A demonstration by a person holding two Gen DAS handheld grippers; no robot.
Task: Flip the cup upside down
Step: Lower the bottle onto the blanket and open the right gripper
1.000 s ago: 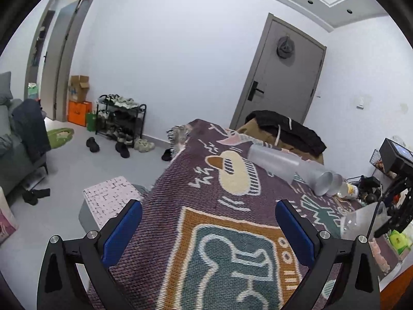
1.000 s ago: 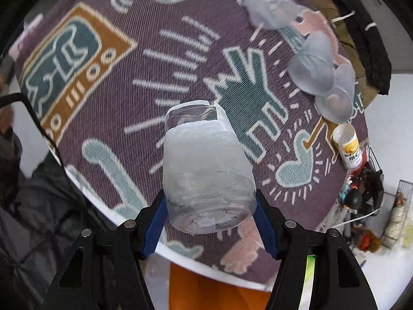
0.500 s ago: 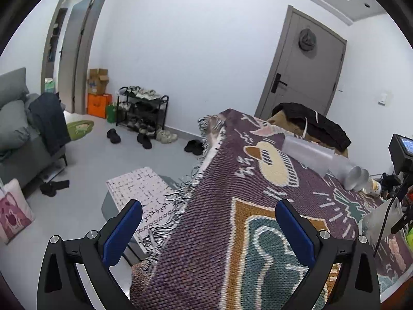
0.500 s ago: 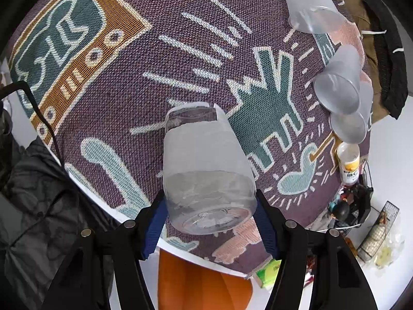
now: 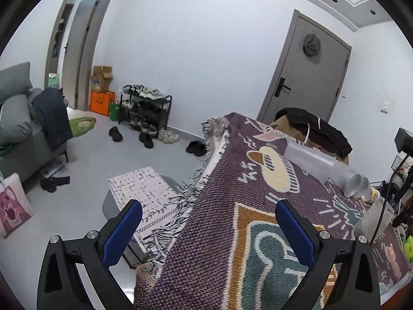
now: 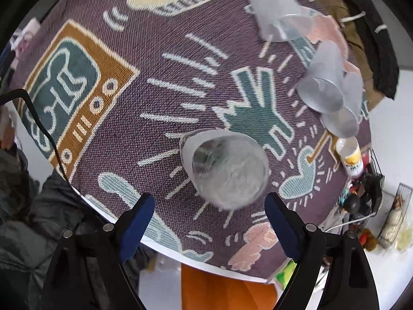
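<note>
Right wrist view: right gripper (image 6: 209, 213) jaws spread wide, blue pads clear of everything, nothing held. Just ahead of the fingertips, the frosted plastic cup (image 6: 224, 168) stands base-up on the patterned woven blanket (image 6: 144, 82), slightly motion-blurred; no contact with either pad. It sits near the table's front edge, beside the teal hand motif. Black cable (image 6: 38, 118) crosses the blanket's left border. Farther on, to the right: a small bottle with a yellow label (image 6: 349, 156), then two upturned frosted cups (image 6: 326, 84) overlapping in view, and one more frosted cup (image 6: 277, 7) toward the far side. Dark jacket (image 6: 379, 38) lies at the far right edge.

Left wrist view: left gripper (image 5: 208, 226) jaws wide apart, nothing between the pads; it hangs over the blanket's fringed left end. Beyond: a white patterned stool (image 5: 144, 193) on the floor, then a shoe rack (image 5: 144, 109) against the wall, an orange box (image 5: 102, 102), and a grey door (image 5: 304, 75) at the far end.
</note>
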